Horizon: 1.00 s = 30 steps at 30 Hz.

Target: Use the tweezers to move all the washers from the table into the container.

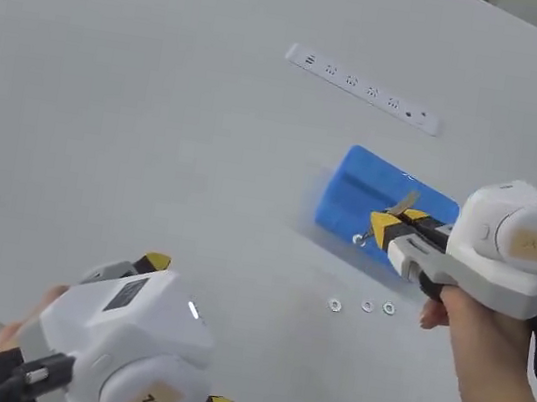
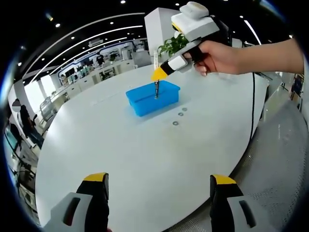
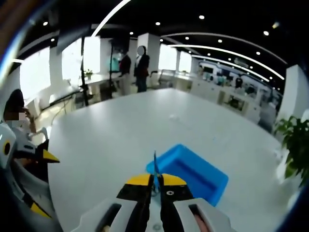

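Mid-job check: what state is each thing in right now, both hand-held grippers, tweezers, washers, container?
Left hand-held gripper: open, holding nothing.
Right hand-held gripper: shut on the tweezers.
Tweezers: tips down over the container, with a small ring, apparently a washer, at the tip.
Container: open-topped, resting on the table.
Washers: three lying flat on the table beside the container.

Head view looks down; all views share the container.

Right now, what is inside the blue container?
The tweezers point down into the container; nothing else discernible. In the head view, the right tool covers one end.
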Available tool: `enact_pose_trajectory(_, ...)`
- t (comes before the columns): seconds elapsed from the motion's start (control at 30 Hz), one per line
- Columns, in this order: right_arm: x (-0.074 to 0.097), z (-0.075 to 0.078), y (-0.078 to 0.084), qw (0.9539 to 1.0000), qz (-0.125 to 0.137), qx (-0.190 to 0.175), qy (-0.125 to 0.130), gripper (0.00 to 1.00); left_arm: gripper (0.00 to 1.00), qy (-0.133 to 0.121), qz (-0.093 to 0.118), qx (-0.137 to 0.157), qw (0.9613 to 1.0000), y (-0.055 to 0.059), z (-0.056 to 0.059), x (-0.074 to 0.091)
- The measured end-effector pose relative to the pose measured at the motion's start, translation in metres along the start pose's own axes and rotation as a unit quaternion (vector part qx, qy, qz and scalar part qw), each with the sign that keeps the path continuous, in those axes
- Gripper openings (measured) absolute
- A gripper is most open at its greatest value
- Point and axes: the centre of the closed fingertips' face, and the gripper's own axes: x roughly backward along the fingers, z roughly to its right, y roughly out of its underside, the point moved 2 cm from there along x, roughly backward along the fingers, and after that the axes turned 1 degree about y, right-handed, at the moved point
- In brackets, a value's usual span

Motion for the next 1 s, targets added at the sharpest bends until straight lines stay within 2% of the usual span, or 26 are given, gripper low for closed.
enact_pose_trajectory(0.23,0.004,0.005,-0.009,0.9999,0.008,0.006,0.004,0.02,0.88,-0.001,-0.003,-0.002,1.0000,0.001,0.000,0.000)
enact_pose_trajectory(0.53,0.006,0.014,-0.015,0.9997,0.019,-0.014,0.009,0.02,0.87,0.000,-0.005,-0.003,1.0000,0.002,0.000,0.000)
enact_pose_trajectory(0.7,0.000,0.017,-0.018,0.9997,0.020,-0.014,0.011,0.02,0.87,0.000,-0.005,-0.001,1.0000,0.002,0.000,0.000)
enact_pose_trajectory(1.0,-0.021,0.025,-0.021,0.9998,0.015,-0.006,0.014,0.02,0.87,-0.002,-0.006,-0.008,0.9999,0.001,0.000,0.000)
